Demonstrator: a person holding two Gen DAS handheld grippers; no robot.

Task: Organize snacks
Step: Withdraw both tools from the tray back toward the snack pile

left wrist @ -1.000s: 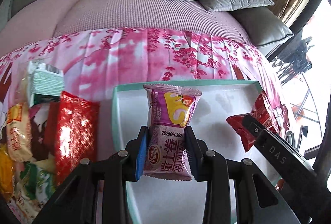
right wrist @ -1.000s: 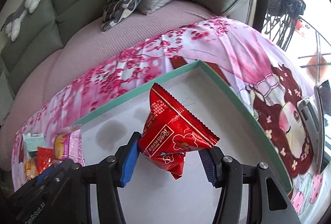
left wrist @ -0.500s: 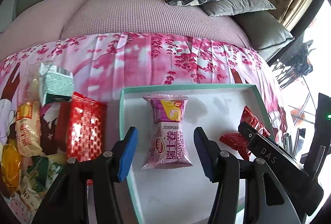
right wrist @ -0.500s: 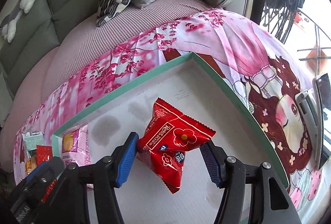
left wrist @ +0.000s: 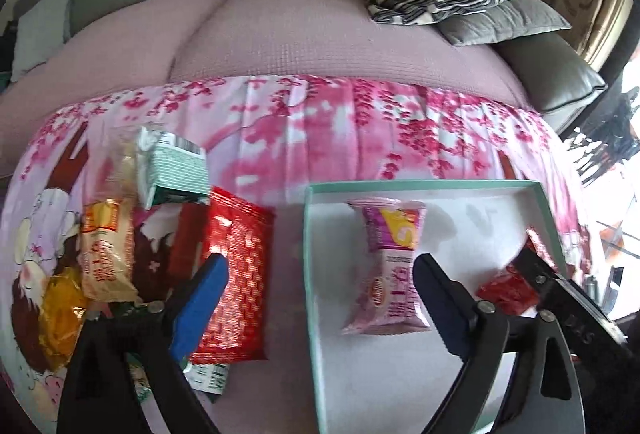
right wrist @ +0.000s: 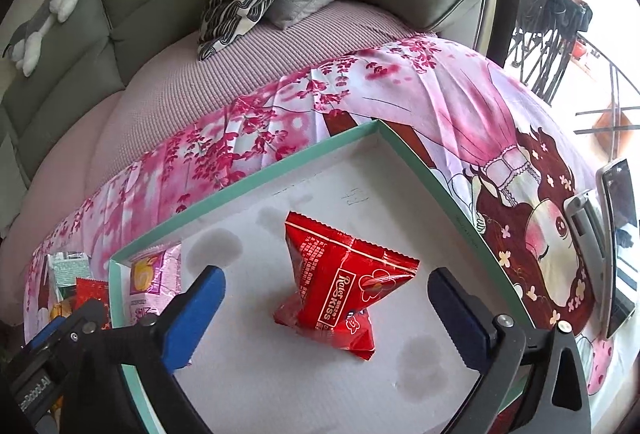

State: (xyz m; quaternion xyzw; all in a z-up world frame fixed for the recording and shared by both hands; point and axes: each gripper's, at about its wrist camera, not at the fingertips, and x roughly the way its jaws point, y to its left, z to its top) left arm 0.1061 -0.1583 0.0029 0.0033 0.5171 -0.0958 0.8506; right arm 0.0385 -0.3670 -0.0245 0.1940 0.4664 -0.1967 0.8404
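Two snack packets lie loose in the tray (right wrist: 416,157); right gripper (right wrist: 326,308) jaws opening, spread wide of the red packet (right wrist: 340,286), pads clear of it; this packet is glossy, crumpled, standing as a peaked pouch, crimped top edge slanting toward the far corner; left gripper (left wrist: 320,298) jaws opening, straddling the tray's left wall, pink packet (left wrist: 390,266) free between them, flat, long axis running near to far; beyond the tray's left wall, a loose pile (left wrist: 120,234) of packets on the cloth (left wrist: 320,129).
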